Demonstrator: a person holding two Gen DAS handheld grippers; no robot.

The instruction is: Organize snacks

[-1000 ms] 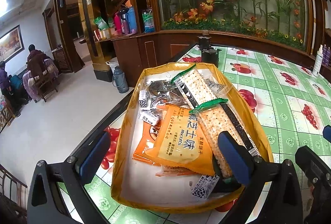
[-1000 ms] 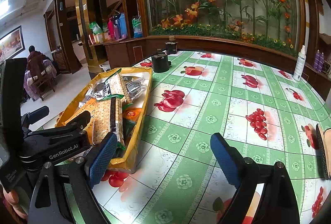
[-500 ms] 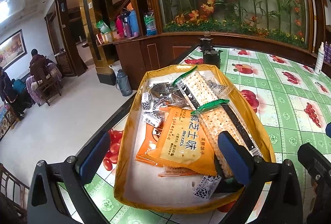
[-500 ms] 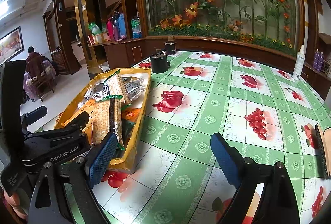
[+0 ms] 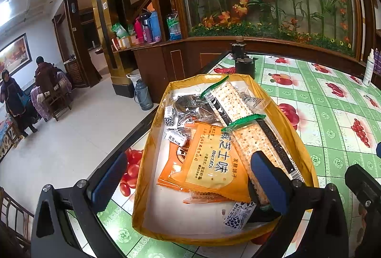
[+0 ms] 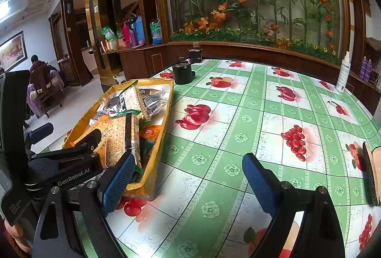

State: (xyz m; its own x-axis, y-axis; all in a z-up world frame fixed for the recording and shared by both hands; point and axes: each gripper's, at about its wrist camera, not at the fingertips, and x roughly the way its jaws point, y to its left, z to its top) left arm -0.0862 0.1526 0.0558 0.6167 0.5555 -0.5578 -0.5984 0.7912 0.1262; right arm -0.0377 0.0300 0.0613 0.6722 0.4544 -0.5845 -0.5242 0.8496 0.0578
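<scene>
Across the green fruit-print desk [image 6: 238,143] sits my yellow tray [image 5: 152,143], near its left edge, with the snacks piled inside; it has crept a little farther from my left camera over the last second, so I judge I am easing back. Next largest, the two long cracker sleeves [image 5: 252,139] lie crossed along the tray's right side, and the orange biscuit packet [image 5: 209,162] rests flat beside them, none of them shifted. Smaller silver packets [image 5: 190,108] and wrapped candies [image 5: 176,136] crowd the far left. My left gripper [image 5: 190,179] hangs over the tray's near end, fingers wide apart and empty; my right gripper [image 6: 188,184] hovers over bare desk beside the tray, fingers likewise spread. Since nothing is left outside, the sorting looks nearly finished.
</scene>
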